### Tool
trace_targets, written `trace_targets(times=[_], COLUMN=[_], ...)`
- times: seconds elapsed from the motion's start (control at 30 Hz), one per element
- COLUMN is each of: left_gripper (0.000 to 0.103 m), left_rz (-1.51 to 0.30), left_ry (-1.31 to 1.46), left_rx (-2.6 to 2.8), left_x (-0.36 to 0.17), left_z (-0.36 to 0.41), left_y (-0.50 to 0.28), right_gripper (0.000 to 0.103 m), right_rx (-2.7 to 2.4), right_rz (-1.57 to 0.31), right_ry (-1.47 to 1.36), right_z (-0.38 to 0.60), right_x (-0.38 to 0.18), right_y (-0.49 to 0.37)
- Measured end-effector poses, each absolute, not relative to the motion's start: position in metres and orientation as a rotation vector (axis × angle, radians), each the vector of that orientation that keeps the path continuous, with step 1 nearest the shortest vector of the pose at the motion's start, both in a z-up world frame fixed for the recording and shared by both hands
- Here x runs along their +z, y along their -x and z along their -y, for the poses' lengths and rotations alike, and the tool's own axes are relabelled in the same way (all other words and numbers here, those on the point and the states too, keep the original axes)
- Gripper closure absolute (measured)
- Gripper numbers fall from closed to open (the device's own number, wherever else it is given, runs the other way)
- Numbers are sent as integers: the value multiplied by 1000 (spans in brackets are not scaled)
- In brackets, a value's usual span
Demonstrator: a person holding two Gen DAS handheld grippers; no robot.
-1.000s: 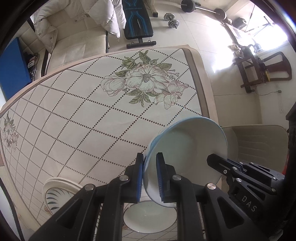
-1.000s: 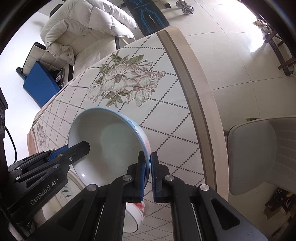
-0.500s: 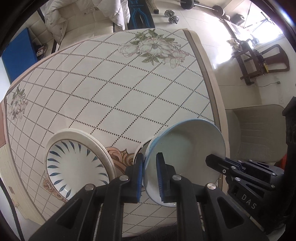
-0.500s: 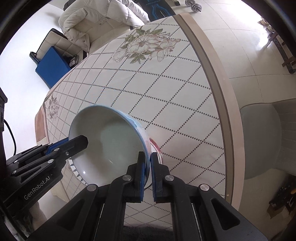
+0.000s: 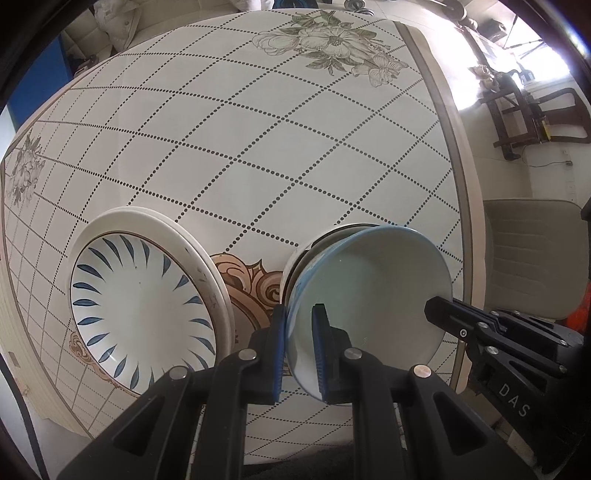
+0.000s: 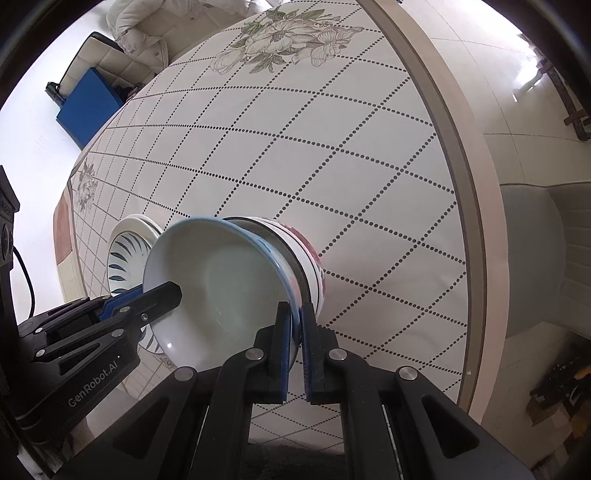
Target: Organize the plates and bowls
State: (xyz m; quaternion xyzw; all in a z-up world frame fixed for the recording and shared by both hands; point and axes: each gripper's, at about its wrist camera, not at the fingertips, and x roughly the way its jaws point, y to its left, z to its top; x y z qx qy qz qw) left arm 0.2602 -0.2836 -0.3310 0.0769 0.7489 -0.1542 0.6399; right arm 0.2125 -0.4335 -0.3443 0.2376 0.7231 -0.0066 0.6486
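Bowl (image 5: 369, 291), pale inside with a blue rim, held tilted over the near right part of the table (image 5: 258, 147), pinched on opposite rims by both grippers. Left gripper (image 5: 299, 325) clamped narrow on the bowl's left rim, one blue pad inside the bowl and one outside. Right gripper (image 6: 295, 325) likewise closed tight on the right rim (image 6: 291, 295), wall of the bowl sandwiched between its pads. Bowl directly over a second bowl (image 6: 306, 258), which stood on the table; whether touching it or just above could not be told.

From the left wrist view: stack of plates (image 5: 147, 295) with a blue leaf pattern lying just left of the held bowl, near the table's near edge, apart from it with a brown scroll print (image 5: 251, 284) on the cloth between. Only a thin dark-lined rim (image 5: 332, 232) of the lower bowl seen past the held one. Right gripper's finger (image 5: 458, 317) seen reaching in from the right.

From the right wrist view: lower bowl's outer wall shown plainly, white with pink flowers and a dark band. Plates (image 6: 125, 251) mostly hidden behind the held bowl (image 6: 221, 288) and the left gripper's finger (image 6: 147, 299). Blue folder-like thing (image 6: 88, 107) and pale padded coat (image 6: 147, 33) seen beyond the table's far left.
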Motion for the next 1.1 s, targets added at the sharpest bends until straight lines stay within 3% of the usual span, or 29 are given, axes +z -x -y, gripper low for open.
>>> trace_targets(times=[0.87, 1.1], left_gripper=[90, 88], left_rz=[-1763, -1666], left_ry=[-140, -160], left_rx=[-326, -259], left_x=[-345, -323], left_z=[276, 267], left_y=[-256, -248], right_gripper=[96, 96], right_rx=[-27, -18], right_rz=[-1680, -1687], right_ry=[-526, -536], right_z=[435, 434], right_x=[-358, -358], right_y=[-220, -215])
